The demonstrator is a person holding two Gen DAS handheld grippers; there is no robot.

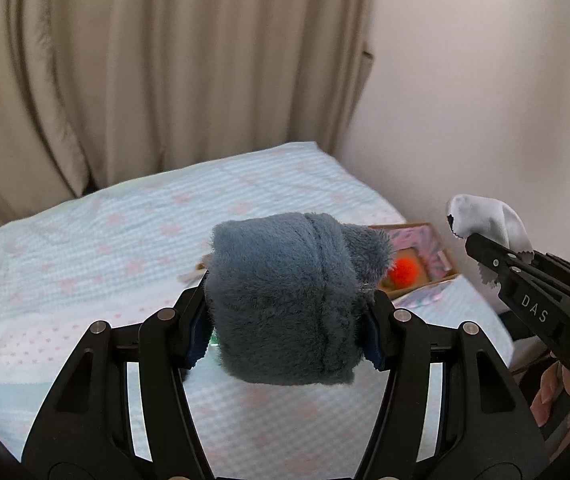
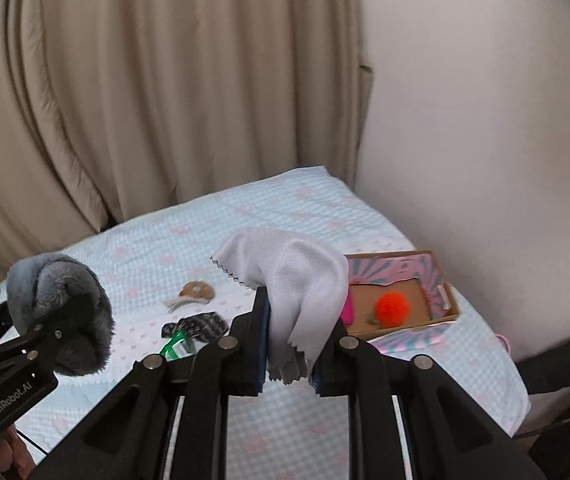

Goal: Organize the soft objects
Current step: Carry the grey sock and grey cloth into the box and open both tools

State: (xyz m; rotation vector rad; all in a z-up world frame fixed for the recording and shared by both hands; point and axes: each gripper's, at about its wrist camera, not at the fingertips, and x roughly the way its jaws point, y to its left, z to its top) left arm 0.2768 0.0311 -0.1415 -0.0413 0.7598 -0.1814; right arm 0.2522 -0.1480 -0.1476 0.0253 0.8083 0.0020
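Observation:
My left gripper [image 1: 287, 320] is shut on a grey furry plush piece [image 1: 285, 300] and holds it above the bed; it also shows in the right wrist view [image 2: 61, 312]. My right gripper [image 2: 291, 344] is shut on a pale grey cloth [image 2: 297, 284] with zigzag edges, held above the bed; the cloth also shows in the left wrist view [image 1: 489, 220]. An open cardboard box [image 2: 441, 312] with a patterned lining lies on the bed at the right and holds an orange pom-pom [image 2: 392, 306].
On the light blue bedspread [image 2: 285, 208] lie a brown round item [image 2: 195, 292], a dark patterned fabric piece [image 2: 201, 326] and a green clip [image 2: 175, 346]. Beige curtains hang behind the bed; a white wall is on the right.

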